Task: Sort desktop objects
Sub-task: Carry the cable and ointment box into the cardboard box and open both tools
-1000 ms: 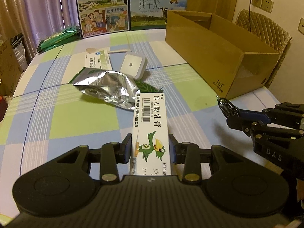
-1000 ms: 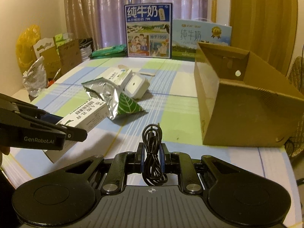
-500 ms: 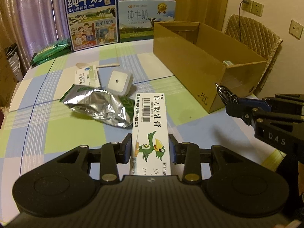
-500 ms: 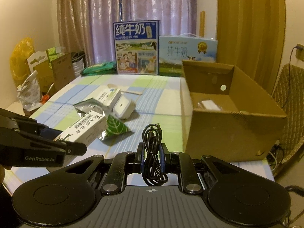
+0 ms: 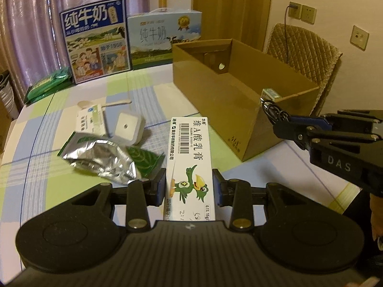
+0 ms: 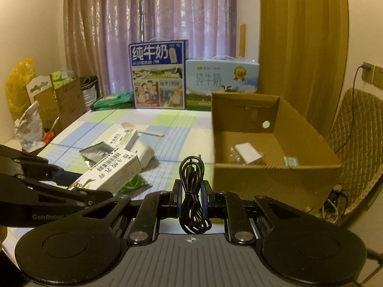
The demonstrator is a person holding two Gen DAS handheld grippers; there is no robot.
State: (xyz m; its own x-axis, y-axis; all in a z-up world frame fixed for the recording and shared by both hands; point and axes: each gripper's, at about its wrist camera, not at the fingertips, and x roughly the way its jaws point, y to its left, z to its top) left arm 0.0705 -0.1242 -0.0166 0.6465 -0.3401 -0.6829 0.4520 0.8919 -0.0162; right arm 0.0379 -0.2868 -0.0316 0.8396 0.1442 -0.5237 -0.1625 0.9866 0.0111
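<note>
So the left gripper [image 5: 189, 186] pinches an ointment box [image 5: 189, 165], the right gripper [image 6: 191, 197] a black cable [image 6: 192, 198]; cardboard box [image 6: 275, 172] holds little, foil pouch [image 5: 100, 157] waits.

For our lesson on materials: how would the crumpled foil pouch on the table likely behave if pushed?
The foil pouch looks creased and flattened, so it is probably light and floppy. Pushed, it would likely crumple or slide rather than roll. Its shiny surface suggests it may be slippery.
</note>
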